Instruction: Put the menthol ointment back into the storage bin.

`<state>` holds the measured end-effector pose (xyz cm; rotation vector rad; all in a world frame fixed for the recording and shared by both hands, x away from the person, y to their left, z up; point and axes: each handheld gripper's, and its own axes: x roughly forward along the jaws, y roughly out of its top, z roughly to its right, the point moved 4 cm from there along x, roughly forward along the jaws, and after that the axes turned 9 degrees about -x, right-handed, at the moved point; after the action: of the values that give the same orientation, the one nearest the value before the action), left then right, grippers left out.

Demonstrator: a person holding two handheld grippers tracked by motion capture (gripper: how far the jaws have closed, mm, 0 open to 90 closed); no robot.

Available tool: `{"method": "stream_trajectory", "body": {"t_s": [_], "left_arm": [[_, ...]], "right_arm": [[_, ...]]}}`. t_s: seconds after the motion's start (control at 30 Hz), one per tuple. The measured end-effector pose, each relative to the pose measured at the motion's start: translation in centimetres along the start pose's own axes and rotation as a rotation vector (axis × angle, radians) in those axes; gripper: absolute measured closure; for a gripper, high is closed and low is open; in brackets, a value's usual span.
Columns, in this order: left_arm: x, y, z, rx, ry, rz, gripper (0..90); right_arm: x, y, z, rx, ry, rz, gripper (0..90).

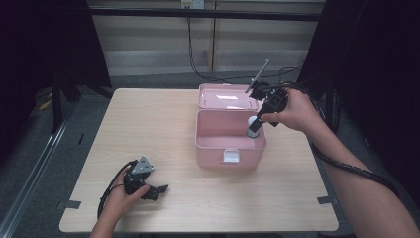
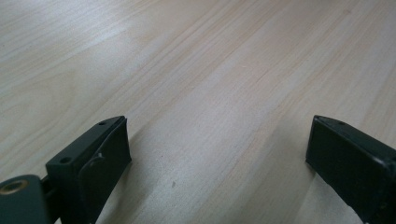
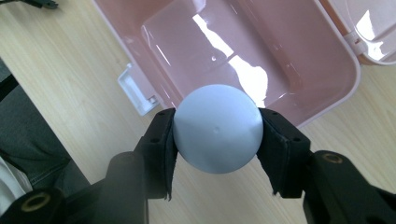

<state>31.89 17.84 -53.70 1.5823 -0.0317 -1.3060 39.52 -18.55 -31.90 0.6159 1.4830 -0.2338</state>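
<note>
one pink box [image 1: 230,144] is sitting on the wooden table [image 1: 163,129] with its lid [image 1: 227,96] lying open behind it. one pale blue ball [image 3: 217,128] is being squeezed between the jaws of the right gripper [image 3: 217,135], right over the box's near right rim. the high view is showing the ball as a small pale blob, maybe resting on the rim. the left gripper [image 2: 217,144] is lying low on bare table, well apart from the box, its jaws standing wide apart and holding nothing.
</note>
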Motion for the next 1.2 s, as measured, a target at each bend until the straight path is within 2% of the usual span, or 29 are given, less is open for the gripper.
{"method": "stream_trajectory", "body": {"t_s": [0.03,0.2,0.23,0.27,0.3,0.7,0.8,0.83,0.97,1.03,1.1,1.2], "left_arm": [[0.0,0.0,0.0,0.000,0.000,0.000,5.8],[0.0,0.0,0.0,0.000,0.000,0.000,5.8],[0.0,0.0,0.0,0.000,0.000,0.000,5.8],[0.0,0.0,0.0,0.000,0.000,0.000,5.8],[0.0,0.0,0.0,0.000,0.000,0.000,5.8],[0.0,0.0,0.0,0.000,0.000,0.000,5.7],[0.0,0.0,0.0,-0.001,0.000,0.000,5.8],[0.0,0.0,0.0,0.000,-0.003,0.000,5.8],[0.0,0.0,0.0,-0.001,-0.004,-0.001,5.8],[0.0,0.0,0.0,-0.001,-0.004,-0.001,5.8],[0.0,0.0,0.0,0.000,-0.003,0.000,5.8],[0.0,0.0,0.0,0.000,-0.003,0.000,5.8]], "right_arm": [[0.6,0.2,0.4,0.023,-0.002,-0.007,50.1],[1.6,0.7,1.0,0.060,-0.020,-0.038,50.1],[2.0,1.0,1.1,0.095,-0.019,-0.052,50.1],[2.0,1.0,1.1,0.095,-0.019,-0.052,50.1],[2.4,1.2,1.4,0.116,-0.024,-0.057,50.1],[4.4,2.0,2.9,0.204,-0.037,-0.082,50.1],[5.2,2.1,3.2,0.232,-0.054,-0.102,50.1],[5.8,2.1,3.3,0.259,-0.052,-0.111,50.1],[6.6,2.3,3.8,0.293,-0.069,-0.129,50.1],[6.8,2.3,3.9,0.301,-0.070,-0.124,50.1],[7.3,2.4,4.2,0.336,-0.069,-0.115,50.1],[7.7,2.4,4.4,0.354,-0.069,-0.114,50.0]]}}
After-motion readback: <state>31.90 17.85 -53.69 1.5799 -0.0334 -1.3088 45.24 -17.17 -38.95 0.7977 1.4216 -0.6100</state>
